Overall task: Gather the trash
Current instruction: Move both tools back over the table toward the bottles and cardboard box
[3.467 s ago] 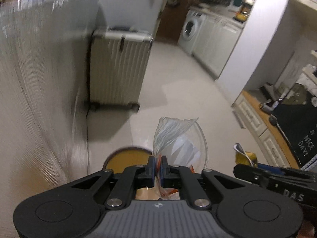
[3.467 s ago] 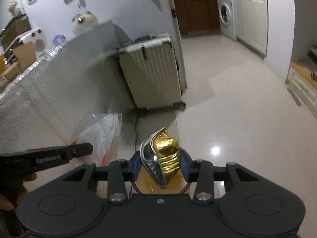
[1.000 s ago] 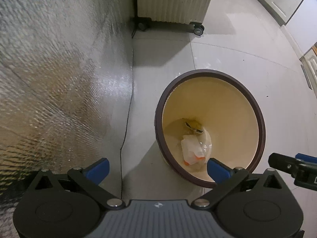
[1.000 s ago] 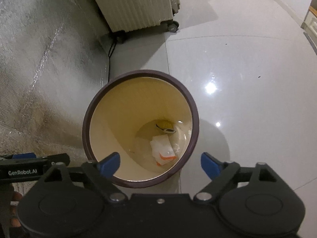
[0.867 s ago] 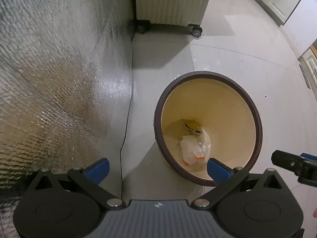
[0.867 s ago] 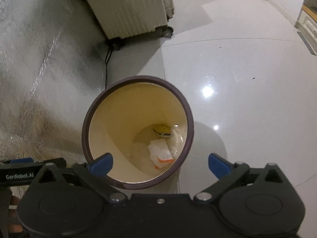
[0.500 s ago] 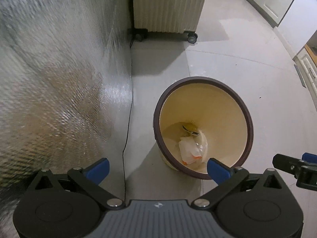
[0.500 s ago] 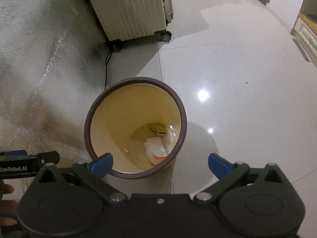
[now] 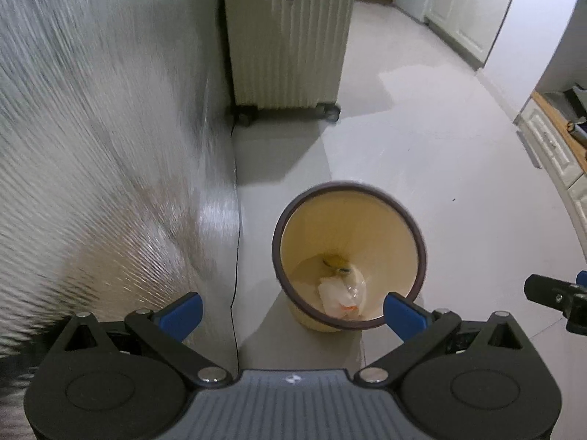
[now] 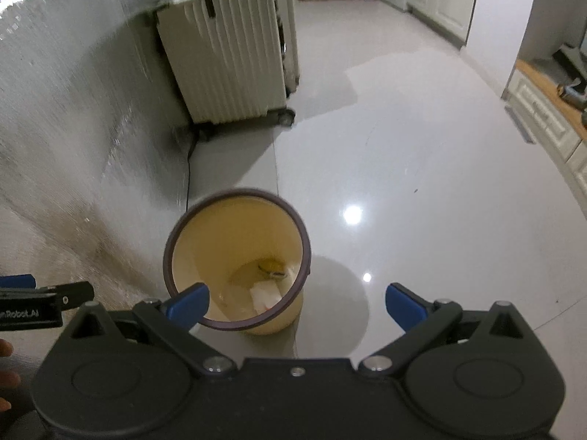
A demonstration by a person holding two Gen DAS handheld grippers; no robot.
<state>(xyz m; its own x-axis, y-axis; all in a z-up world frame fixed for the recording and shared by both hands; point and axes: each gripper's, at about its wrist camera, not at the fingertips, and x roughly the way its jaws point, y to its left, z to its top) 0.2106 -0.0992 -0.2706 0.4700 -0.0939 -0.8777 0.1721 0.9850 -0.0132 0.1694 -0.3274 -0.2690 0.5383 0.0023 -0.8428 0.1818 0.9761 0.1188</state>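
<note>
Both claws spread wide and empty above the bin

The left claw [image 9: 290,311] and right claw [image 10: 295,306] tilt steeply down at the floor, side by side. The cream bin [image 9: 367,216] stands on the floor below and just ahead of them, holding a clear plastic bag [image 9: 343,295] and a gold wrapper [image 9: 335,259]. Beyond it, a ribbed suitcase [image 9: 286,36] stands by the foil-covered wall [image 9: 110,128].
</note>
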